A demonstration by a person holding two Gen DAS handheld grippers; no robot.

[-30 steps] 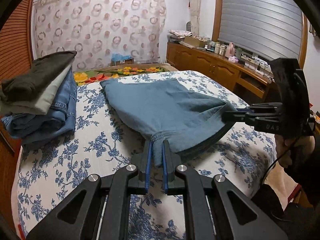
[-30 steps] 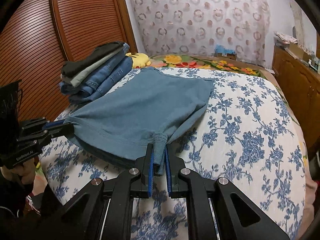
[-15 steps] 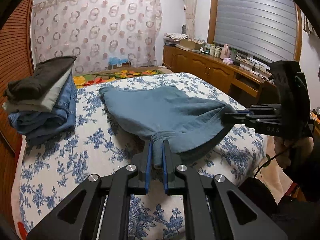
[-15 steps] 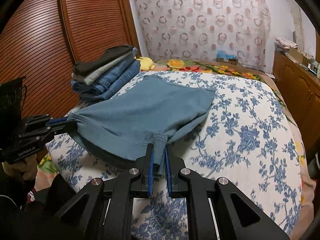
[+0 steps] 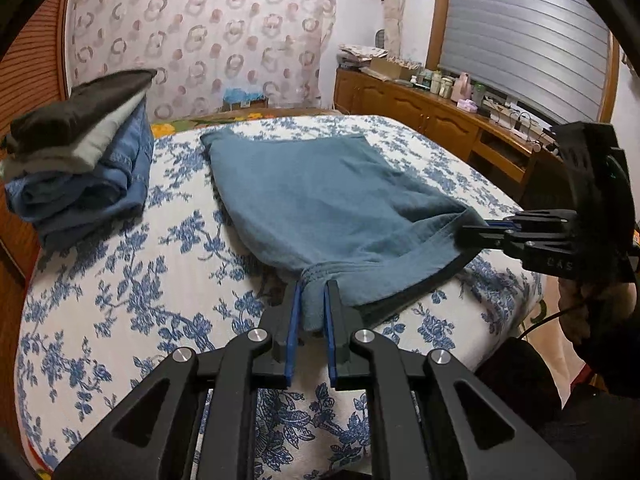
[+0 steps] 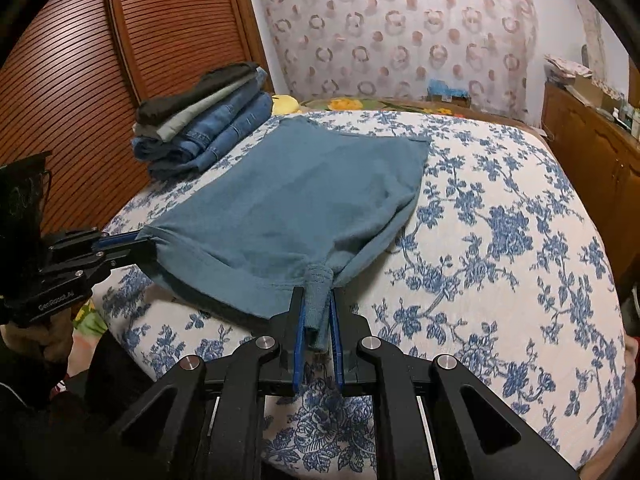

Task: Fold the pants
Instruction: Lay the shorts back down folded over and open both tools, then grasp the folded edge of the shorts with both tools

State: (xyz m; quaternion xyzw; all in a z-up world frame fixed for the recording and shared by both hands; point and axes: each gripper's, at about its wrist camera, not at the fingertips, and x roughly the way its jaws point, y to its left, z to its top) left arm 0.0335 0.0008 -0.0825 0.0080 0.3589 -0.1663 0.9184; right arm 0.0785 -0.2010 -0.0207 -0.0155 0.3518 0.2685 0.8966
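Currently your left gripper (image 5: 311,308) is clamped on a bunched corner of the blue pants (image 5: 320,200), the cloth pinched between its blue pads at lower centre of the left wrist view. Your right gripper (image 6: 318,312) is likewise closed tight on the other near corner, a rolled wad of fabric standing between its pads at lower centre of the right wrist view. Each gripper also shows in the other's camera: the right one at the right edge of the left view (image 5: 472,234), the left one at the left edge of the right view (image 6: 136,246), each gripping its end of the near hem. Between the two, the hem is drawn fairly taut and sits slightly raised off the bed (image 5: 120,280), with a dark shadow beneath it. The rest of the pants lies flat on the blue-flowered bedspread, running away toward the top centre of both frames, folded to a broad panel with the far edge fairly square. A stack of folded clothes (image 6: 200,128), denim below and grey and dark pieces on top, rests on the bed at upper left in both views, apart from the pants. Behind it stands a slatted wooden door (image 6: 100,60). A patterned curtain (image 5: 200,40) fills the back wall, and a wooden cabinet (image 5: 420,116) with small bottles on it runs along the upper right of the left view. Part of your hand (image 5: 592,304) shows under the right gripper's body there.
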